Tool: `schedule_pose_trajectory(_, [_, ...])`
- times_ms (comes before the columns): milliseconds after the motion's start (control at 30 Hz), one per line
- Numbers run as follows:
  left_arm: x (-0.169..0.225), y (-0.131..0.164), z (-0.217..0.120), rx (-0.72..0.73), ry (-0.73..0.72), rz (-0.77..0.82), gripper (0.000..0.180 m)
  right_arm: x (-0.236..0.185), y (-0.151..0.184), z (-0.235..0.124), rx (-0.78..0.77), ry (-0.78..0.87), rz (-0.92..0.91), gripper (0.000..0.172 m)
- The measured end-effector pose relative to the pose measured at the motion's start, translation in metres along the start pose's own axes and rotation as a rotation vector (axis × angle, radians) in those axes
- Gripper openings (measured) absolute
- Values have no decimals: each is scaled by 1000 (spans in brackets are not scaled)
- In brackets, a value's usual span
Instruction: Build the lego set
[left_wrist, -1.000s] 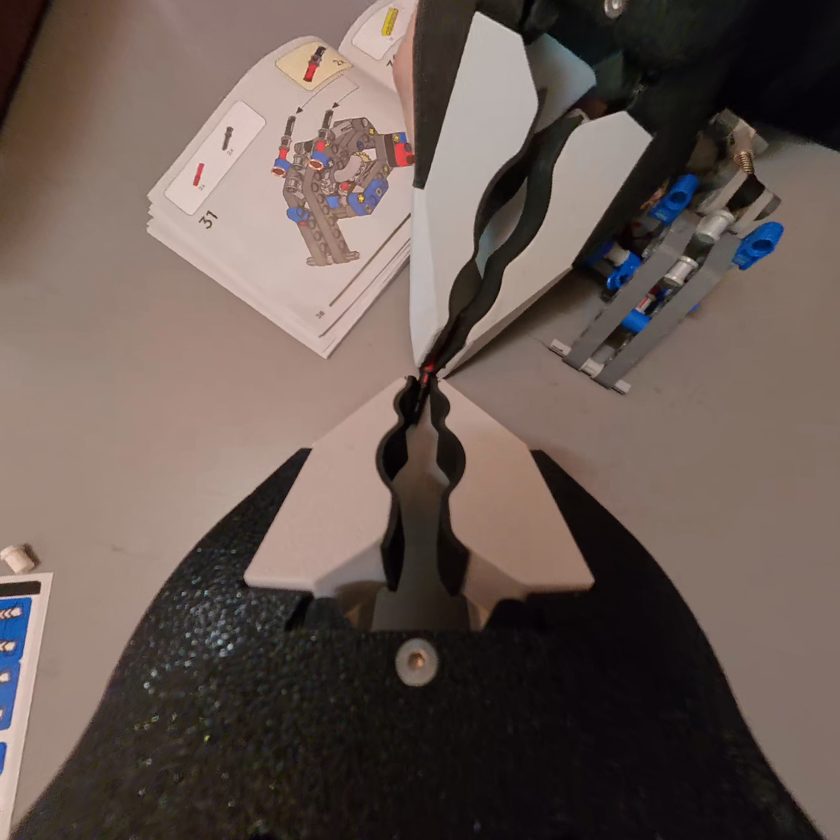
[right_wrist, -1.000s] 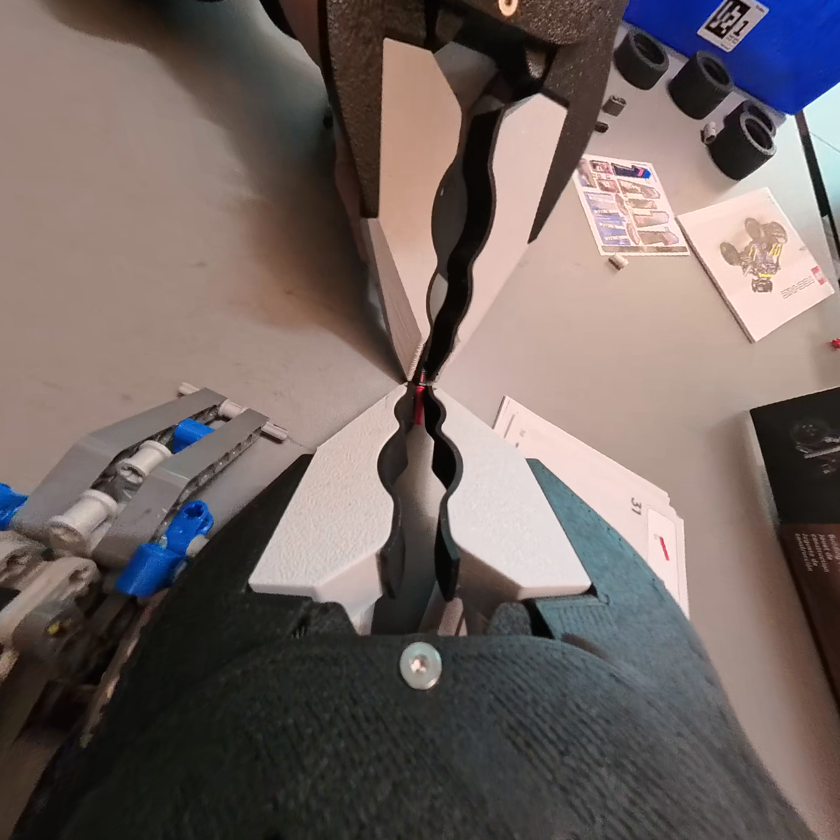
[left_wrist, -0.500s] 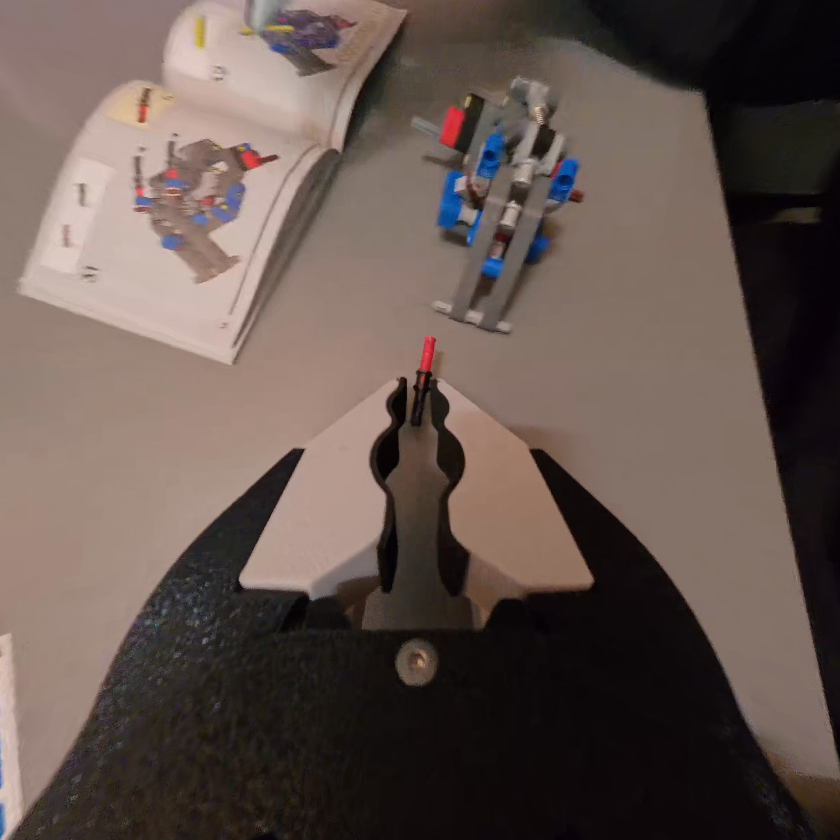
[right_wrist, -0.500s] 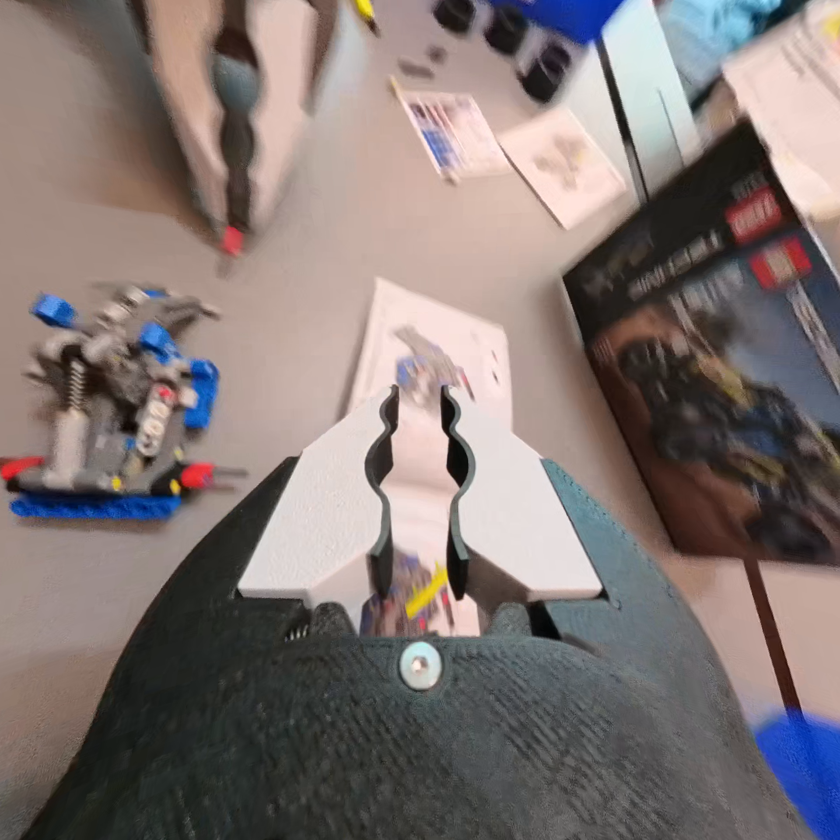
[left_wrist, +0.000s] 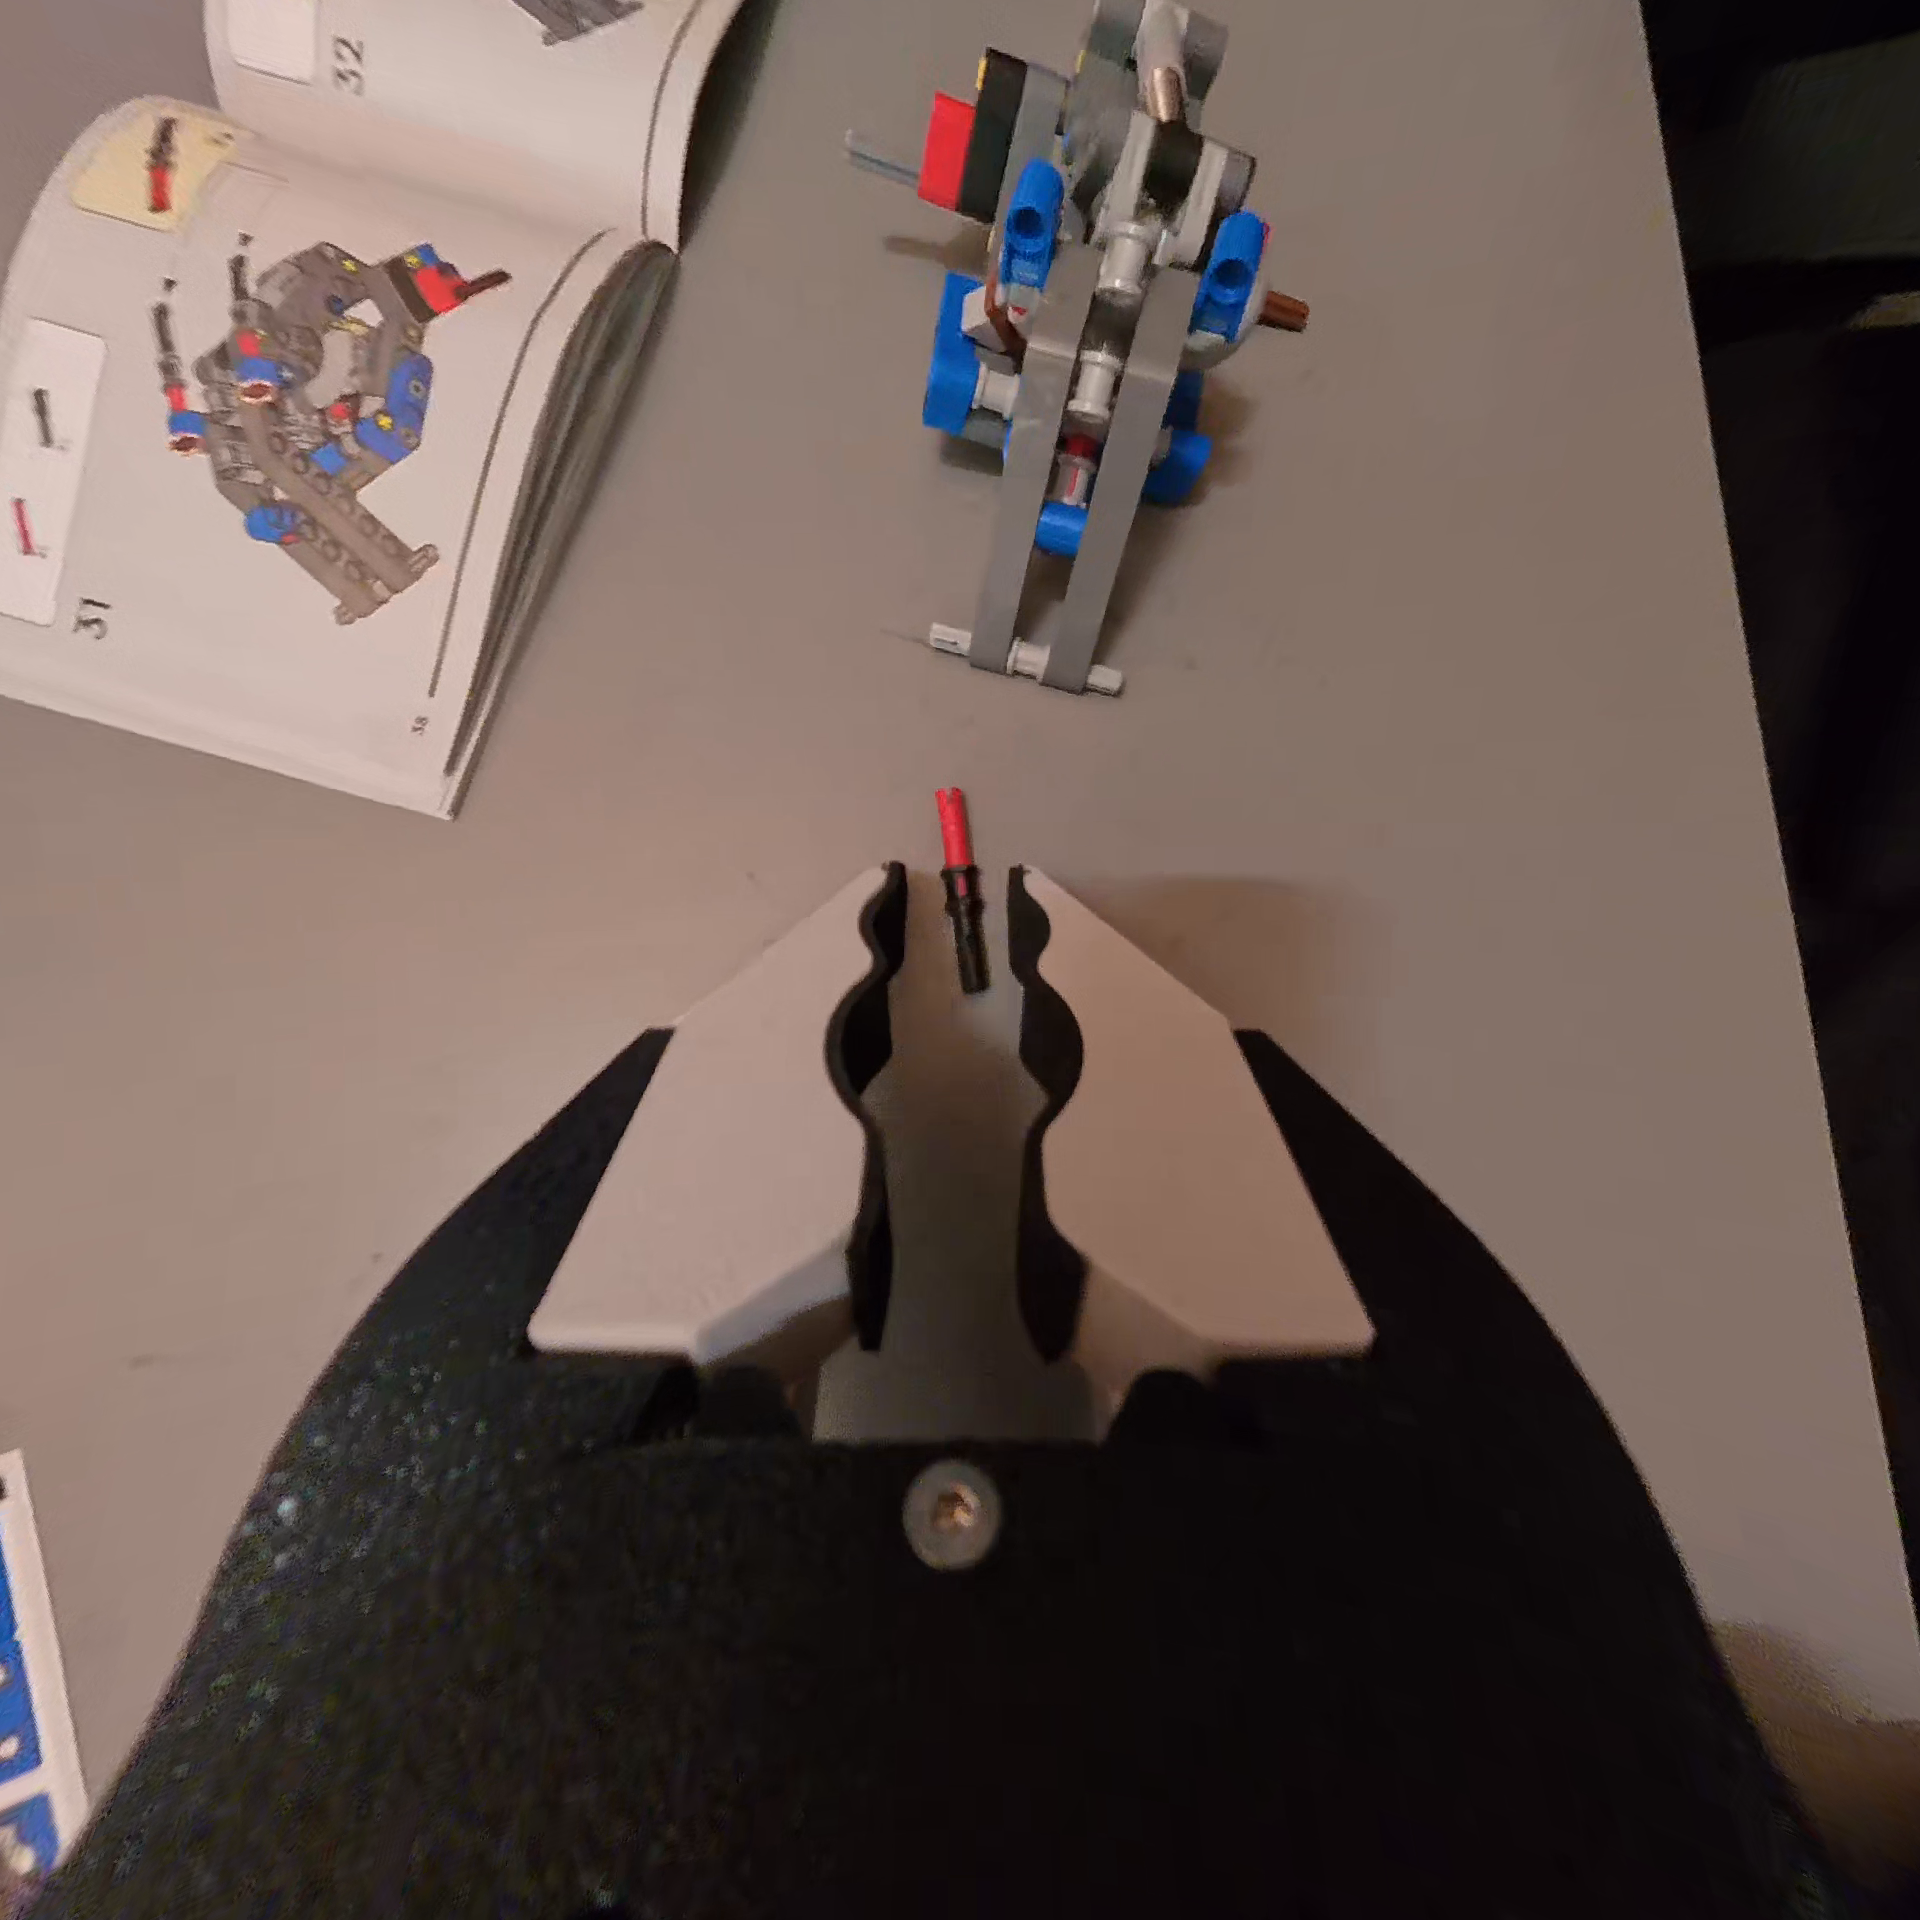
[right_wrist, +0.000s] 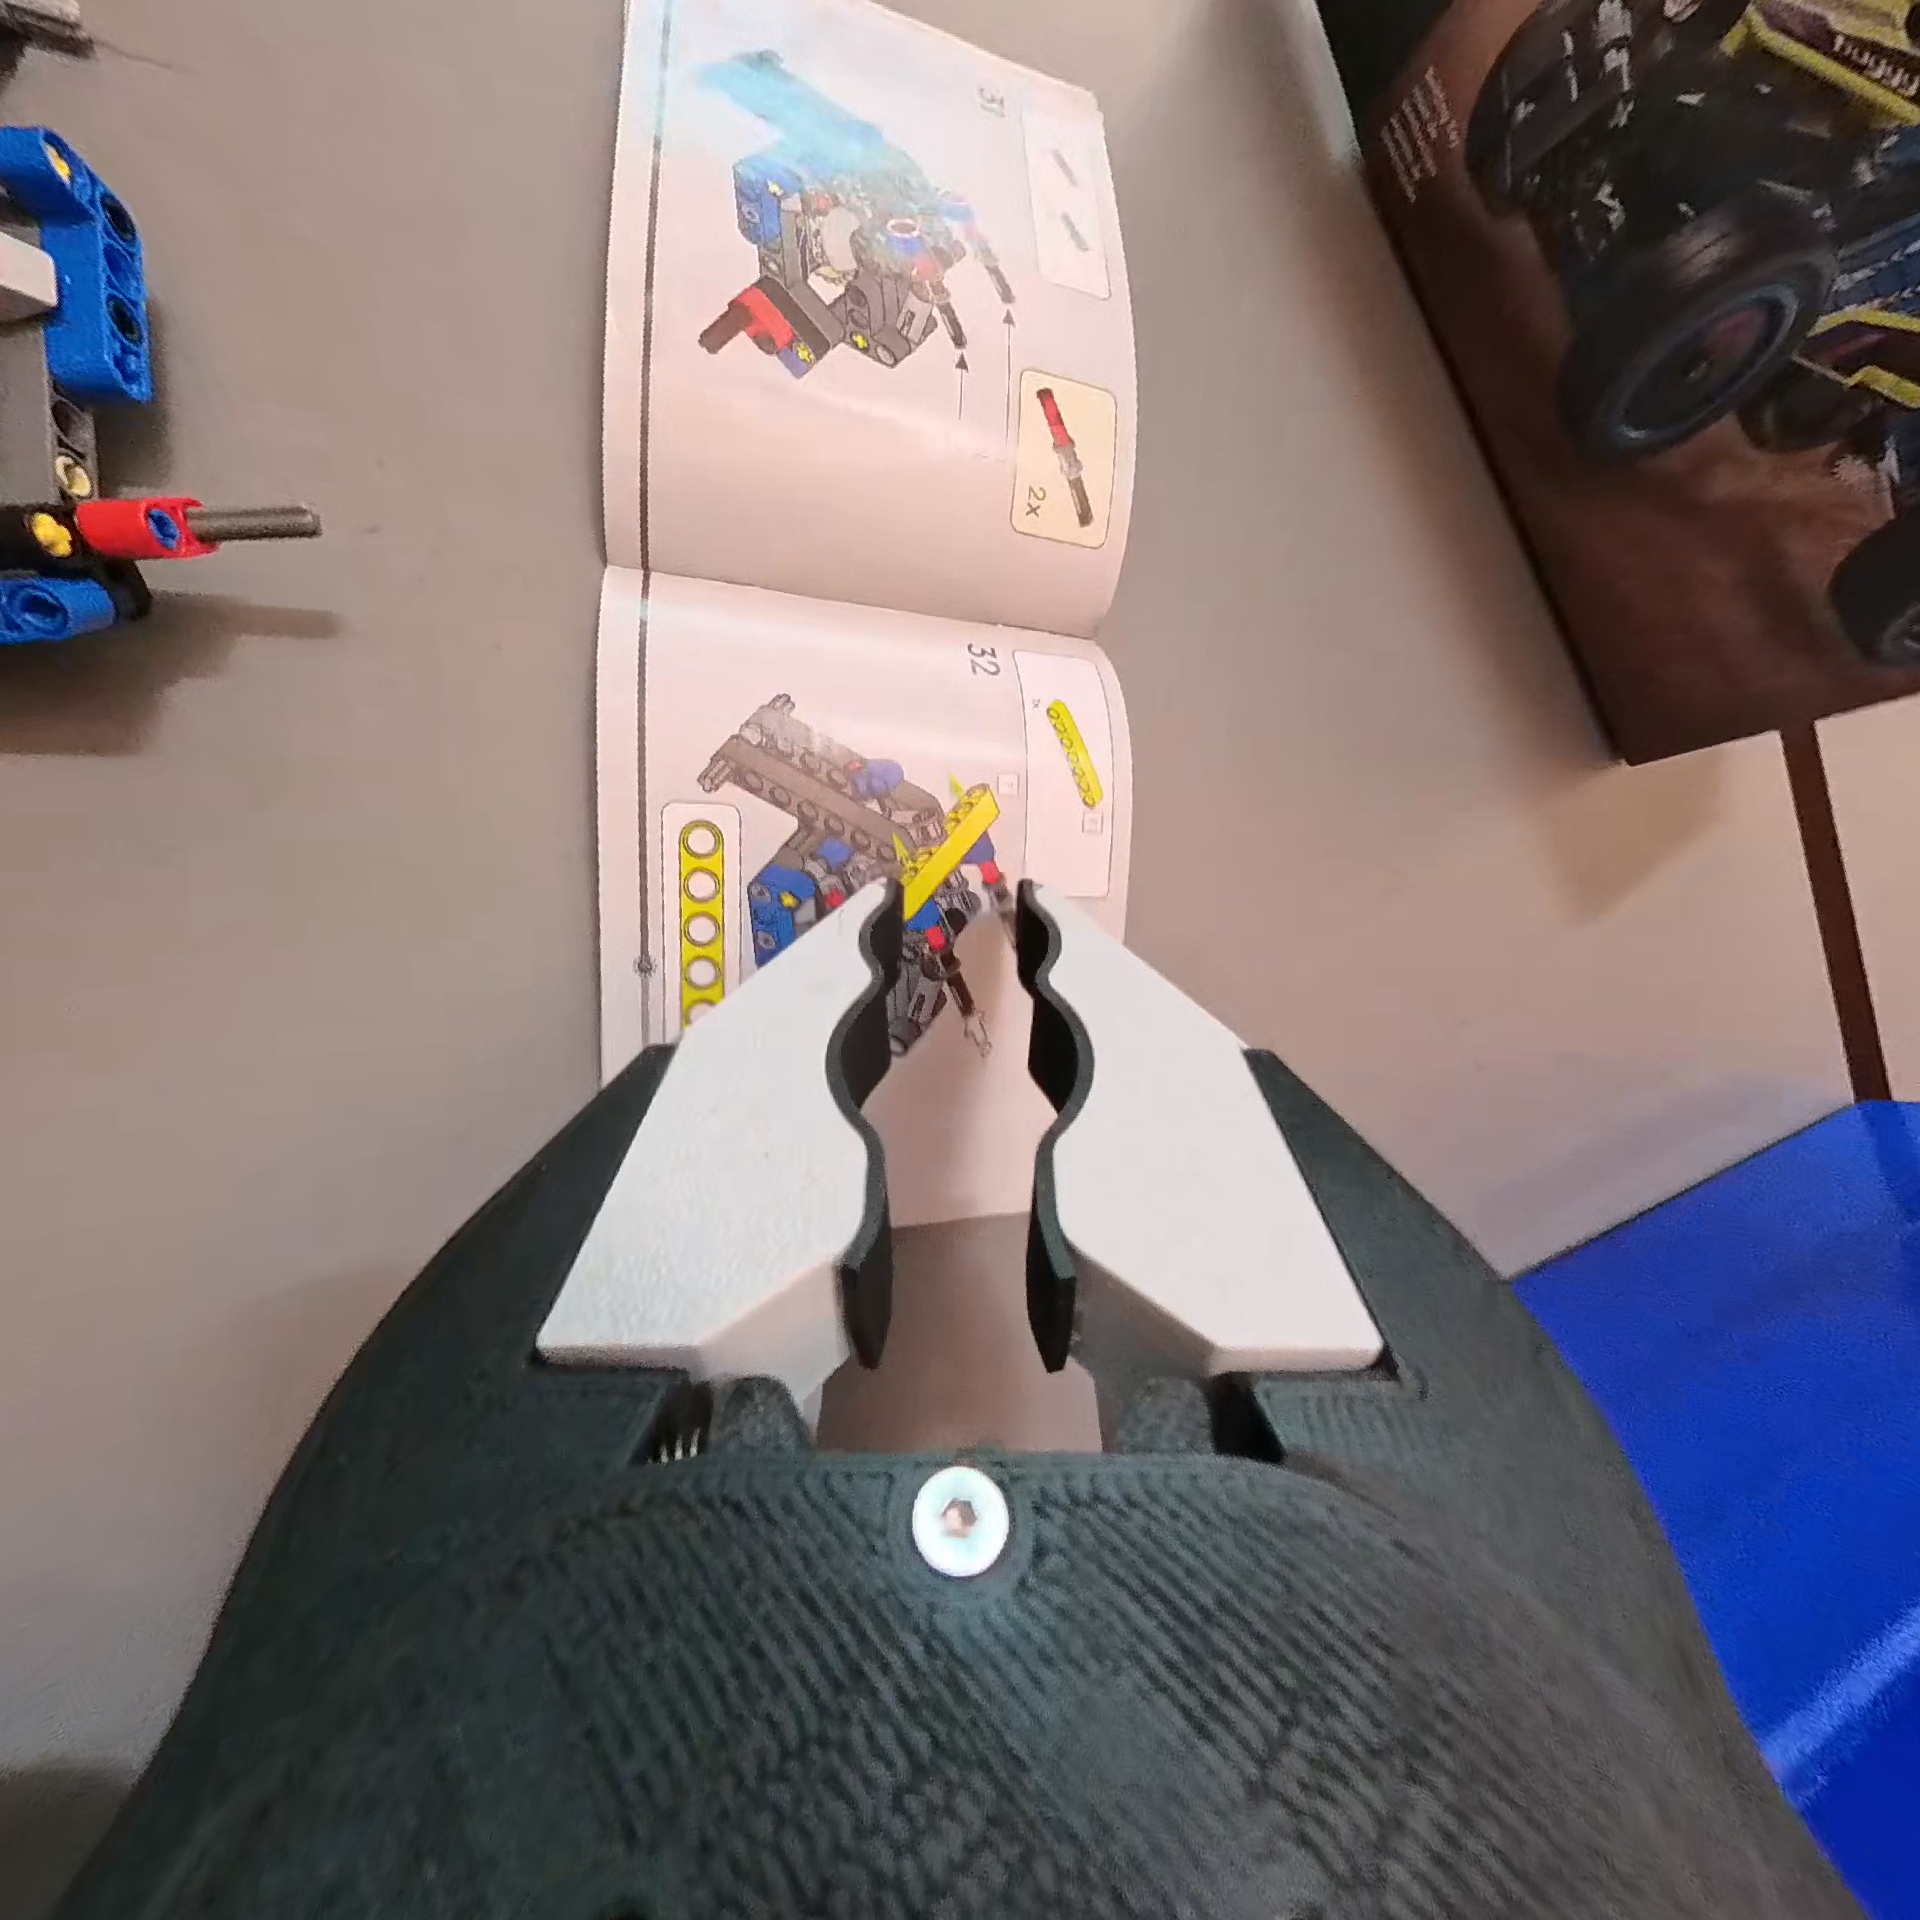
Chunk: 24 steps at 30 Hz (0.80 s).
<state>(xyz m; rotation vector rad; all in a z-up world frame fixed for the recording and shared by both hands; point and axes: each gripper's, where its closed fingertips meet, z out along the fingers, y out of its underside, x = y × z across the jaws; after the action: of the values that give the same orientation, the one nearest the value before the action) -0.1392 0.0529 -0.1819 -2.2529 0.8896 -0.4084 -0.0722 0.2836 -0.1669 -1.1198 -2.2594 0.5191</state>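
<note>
A small pin, red at the front and black at the back, lies between my left gripper's tips with a gap on either side, so the pads do not press on it. The left gripper is open, low over the grey table. A grey, blue and red brick model stands just beyond the pin. My right gripper is open and empty, hovering over the open instruction booklet. The model shows at the left edge of the right wrist view.
The booklet lies open at the upper left in the left wrist view. A sticker sheet shows at the lower left edge. A dark product box stands right of the booklet, and a blue object sits lower right. The table edge runs along the right. The tips of one gripper are about 25 cm away from the tips of the other.
The two grippers met tip to tip on the pin. The right one opened and pulled away over the booklet. The left one, shut on the pin until half a second ago, has opened.
</note>
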Motion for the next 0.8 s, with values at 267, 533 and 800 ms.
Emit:
schedule_pose_trajectory(267, [0,12,-7,-23,-91,-48,18,19,-12,-25,104,106,27,15])
schedule_pose_trajectory(533, [-3,11,-6,7,-165,-63,1,27,-36,-42,249,158,22,20])
schedule_pose_trajectory(800, [11,-13,-27,96,-213,29,1,-32,-86,-62,472,16,40,36])
